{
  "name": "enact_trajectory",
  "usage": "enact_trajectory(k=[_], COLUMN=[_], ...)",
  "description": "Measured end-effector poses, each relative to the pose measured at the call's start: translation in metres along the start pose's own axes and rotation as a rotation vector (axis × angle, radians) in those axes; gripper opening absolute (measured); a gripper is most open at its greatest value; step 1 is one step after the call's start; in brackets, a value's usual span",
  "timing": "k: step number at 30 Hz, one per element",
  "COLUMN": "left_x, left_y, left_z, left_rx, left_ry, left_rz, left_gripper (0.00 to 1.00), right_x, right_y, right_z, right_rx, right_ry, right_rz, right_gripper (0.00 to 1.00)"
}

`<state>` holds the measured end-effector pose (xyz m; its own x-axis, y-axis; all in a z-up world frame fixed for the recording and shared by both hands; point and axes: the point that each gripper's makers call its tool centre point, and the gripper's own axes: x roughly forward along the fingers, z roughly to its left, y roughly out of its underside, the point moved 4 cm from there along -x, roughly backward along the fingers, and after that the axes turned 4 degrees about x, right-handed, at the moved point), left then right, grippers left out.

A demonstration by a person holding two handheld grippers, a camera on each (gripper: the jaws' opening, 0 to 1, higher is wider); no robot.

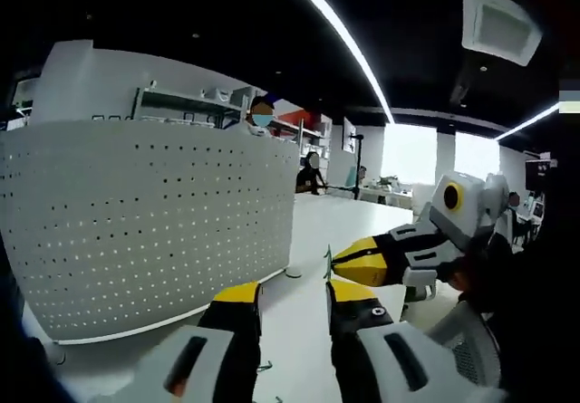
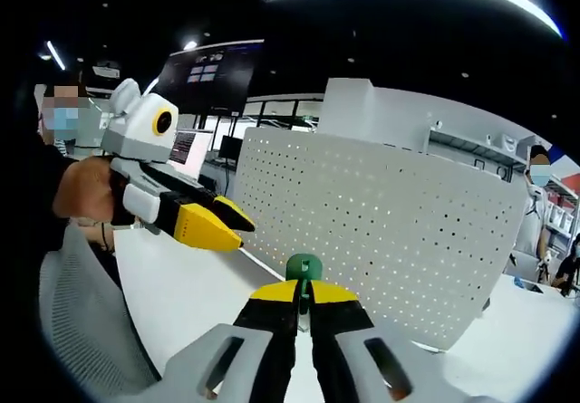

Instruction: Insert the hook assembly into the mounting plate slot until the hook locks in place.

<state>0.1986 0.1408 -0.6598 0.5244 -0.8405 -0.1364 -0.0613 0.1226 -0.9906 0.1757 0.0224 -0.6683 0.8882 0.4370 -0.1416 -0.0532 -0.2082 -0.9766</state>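
Note:
A white perforated mounting plate [image 1: 145,222] stands upright on the white table [image 1: 299,240]; the right gripper view shows it [image 2: 381,231] straight ahead. My right gripper [image 2: 304,292] is shut on a small green hook [image 2: 304,267], held just short of the plate's face. In the left gripper view it [image 1: 333,263] enters from the right with a thin green sliver [image 1: 327,263] at its tips. My left gripper [image 1: 294,299] is open with nothing between its yellow tips, to the right of the plate. Held by a hand, it [image 2: 222,226] also appears left of the hook.
A grey mesh chair back [image 2: 82,312] is close on my side of the table. Behind the plate are shelves [image 1: 181,104], a dark monitor [image 2: 213,77] and people at far desks [image 1: 310,175]. Bare tabletop stretches beyond the plate's right end.

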Motion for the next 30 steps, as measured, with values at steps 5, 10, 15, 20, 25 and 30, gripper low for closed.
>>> enact_trajectory(k=[5,10,15,20,25,30], left_x=[-0.005,-0.013,-0.02,-0.027,-0.03,-0.03], left_y=[0.006,0.01,0.02,0.034,0.046,0.054], left_z=[0.005,0.013,0.023,0.032,0.038,0.041], left_rx=[0.015,0.018,0.002,-0.001,0.019,0.032], left_ry=[-0.025,-0.056,-0.085,-0.126,-0.151,-0.161], left_rz=[-0.006,-0.02,-0.027,-0.016,0.001,0.006], left_gripper=[0.36,0.42,0.48,0.51,0.53,0.53], right_x=[0.001,0.003,0.007,0.014,0.024,0.037], right_y=[-0.001,-0.004,-0.009,-0.019,-0.036,-0.052], right_z=[-0.003,-0.007,-0.012,-0.018,-0.032,-0.051], right_rx=[-0.002,-0.001,-0.003,-0.015,-0.02,-0.018], right_ry=[0.005,0.013,0.026,0.038,0.068,0.101], right_rz=[0.004,0.003,-0.001,-0.012,-0.043,-0.073], right_gripper=[0.01,0.01,0.01,0.01,0.01,0.01])
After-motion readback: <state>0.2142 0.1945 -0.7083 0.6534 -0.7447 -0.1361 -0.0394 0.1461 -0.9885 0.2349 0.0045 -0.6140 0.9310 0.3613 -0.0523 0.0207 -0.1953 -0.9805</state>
